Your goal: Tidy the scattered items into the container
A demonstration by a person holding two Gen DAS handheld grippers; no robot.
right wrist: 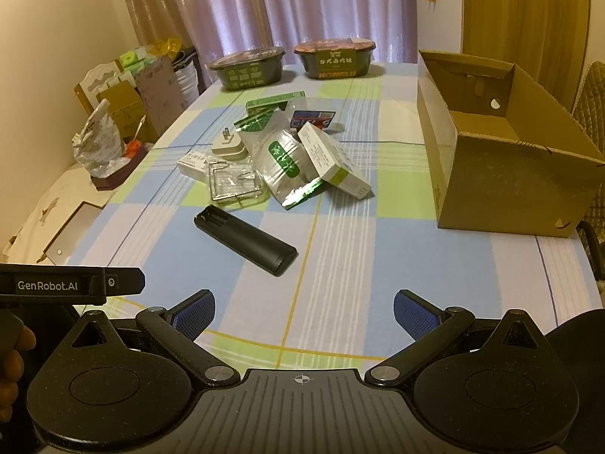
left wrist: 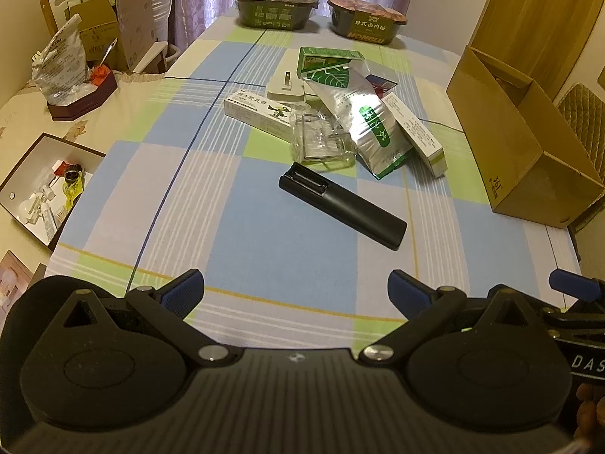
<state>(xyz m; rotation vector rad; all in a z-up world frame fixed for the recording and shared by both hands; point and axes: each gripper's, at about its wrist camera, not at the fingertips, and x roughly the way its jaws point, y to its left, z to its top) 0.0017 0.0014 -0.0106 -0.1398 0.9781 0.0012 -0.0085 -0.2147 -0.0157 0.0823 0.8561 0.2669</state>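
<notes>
- Left hand-held gripper (left wrist: 295, 295) hovers over the desk (left wrist: 264, 204), jaws wide apart, empty.
- Black remote (left wrist: 342, 206) lies ahead of both, before the pile of packets (right wrist: 287, 159).
- Right hand-held gripper (right wrist: 304, 316) gapes likewise, holding nothing.
- Cardboard box (right wrist: 506, 174) stands open, far right.

Tablecloth (right wrist: 340, 249): checked pale blue, green and white, with yellow and dark blue lines. Ahead of the blue-padded fingers (right wrist: 412, 312), remote (right wrist: 245, 240): black. Pouch (right wrist: 285, 162): silver with green. Cardboard box (right wrist: 506, 185): plain brown. Curtain (right wrist: 302, 3): mauve, patterned.
</notes>
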